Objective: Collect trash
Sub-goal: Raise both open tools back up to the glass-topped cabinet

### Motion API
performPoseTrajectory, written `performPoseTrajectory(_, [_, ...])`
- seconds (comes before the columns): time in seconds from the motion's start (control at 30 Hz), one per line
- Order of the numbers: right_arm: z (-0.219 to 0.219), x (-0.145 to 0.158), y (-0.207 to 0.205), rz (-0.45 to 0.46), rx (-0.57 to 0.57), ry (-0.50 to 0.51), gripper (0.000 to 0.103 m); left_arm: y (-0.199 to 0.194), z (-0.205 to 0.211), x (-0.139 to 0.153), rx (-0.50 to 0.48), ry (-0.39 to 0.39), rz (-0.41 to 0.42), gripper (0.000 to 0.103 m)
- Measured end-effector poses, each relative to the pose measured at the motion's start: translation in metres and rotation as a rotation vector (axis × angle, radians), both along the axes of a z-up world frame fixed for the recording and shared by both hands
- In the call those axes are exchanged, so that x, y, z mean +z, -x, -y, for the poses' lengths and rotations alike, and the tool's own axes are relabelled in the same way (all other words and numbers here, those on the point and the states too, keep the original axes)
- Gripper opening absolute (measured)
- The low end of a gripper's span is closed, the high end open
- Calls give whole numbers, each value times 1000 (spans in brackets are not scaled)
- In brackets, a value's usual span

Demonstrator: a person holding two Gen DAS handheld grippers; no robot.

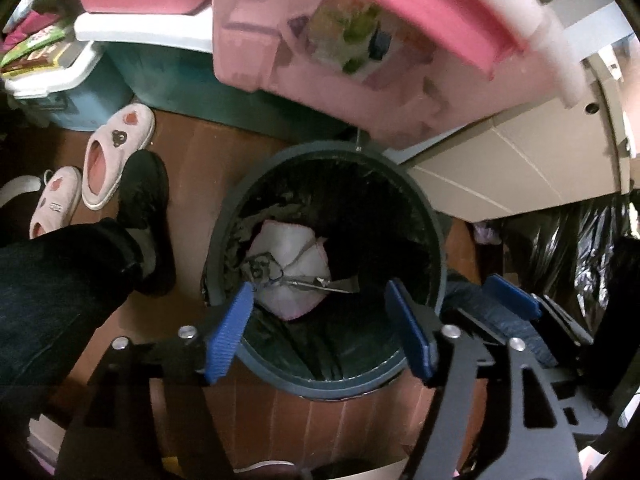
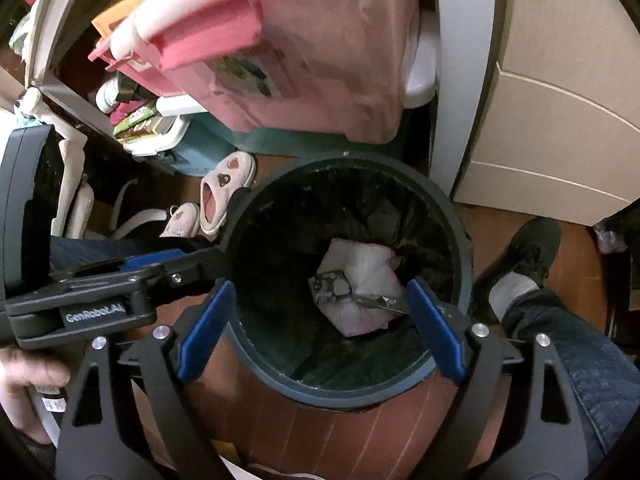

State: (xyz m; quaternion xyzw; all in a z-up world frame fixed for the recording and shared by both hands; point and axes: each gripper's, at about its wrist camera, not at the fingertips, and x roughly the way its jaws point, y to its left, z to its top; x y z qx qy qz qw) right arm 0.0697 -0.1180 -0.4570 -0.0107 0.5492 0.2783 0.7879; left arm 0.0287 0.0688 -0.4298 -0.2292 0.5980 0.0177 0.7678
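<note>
Room: cluttered corner with a reddish-brown wooden plank floor (image 1: 280, 412); a translucent pink plastic storage box (image 1: 304, 52) and a cream panelled cabinet (image 2: 560, 120) stand behind the round dark-green plastic bin (image 1: 438, 224), and a pair of pale pink slippers (image 1: 116, 160) lies left of the bin
Bin: lined with a black plastic bag (image 2: 360, 368), liner loose and crumpled against the inner wall
Trash: crumpled white tissue-like bundle with a pink edge (image 1: 292, 248) lies inside the bin on the liner; a small printed foil wrapper (image 2: 332, 284) rests on top of the bundle
Handling: both look very light, soft and crushable, and the foil is probably slippery; pinch the bundle at a bunched fold rather than across a flat face
Left gripper (image 1: 320, 328): blue pads wide apart above the bin's near rim, nothing between them
Right gripper (image 2: 320, 324): pads spread wide over the bin mouth, holding nothing
Other: a black bin bag (image 1: 560, 248) sits right of the bin
</note>
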Motion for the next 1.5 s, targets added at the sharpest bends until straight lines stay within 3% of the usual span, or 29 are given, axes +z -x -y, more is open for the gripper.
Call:
performPoseTrajectory(0.6, [15,71,29,141,-16,-44,87,18,15,80,-25,-10,149,79])
performPoseTrajectory(0.83, [36,117,39,242,-49,-62,88,19,40,136,-80,-26,262,83])
performPoseTrajectory(1.1, [103,160,37,305,-178,-116,90,3,94,190,-191,-20,345,86])
performPoseTrajectory(1.5, [216,220,9,377,-390,-182,92,-51,191,257,-316,-40,446,88])
